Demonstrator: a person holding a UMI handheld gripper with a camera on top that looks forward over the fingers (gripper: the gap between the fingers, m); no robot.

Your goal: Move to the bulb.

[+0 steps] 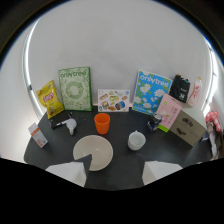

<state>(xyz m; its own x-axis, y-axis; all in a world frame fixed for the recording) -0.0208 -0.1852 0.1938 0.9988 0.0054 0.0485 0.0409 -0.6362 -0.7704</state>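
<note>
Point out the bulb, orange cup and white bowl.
bulb (pixel 71 125), gripper view, on its white globe.
orange cup (pixel 101 123), gripper view, on its side wall.
white bowl (pixel 93 152), gripper view, on its inner surface.

I see the white bulb (pixel 71 125) lying on its side on the dark table, well beyond my left finger.

Single gripper cam, wide-angle, riding above and behind the two fingers (pixel 77 172), looking forward and down across the dark table (pixel 120 172) to the white wall (pixel 115 45). Whole tabletop in frame, moderately far. No second view.
</note>
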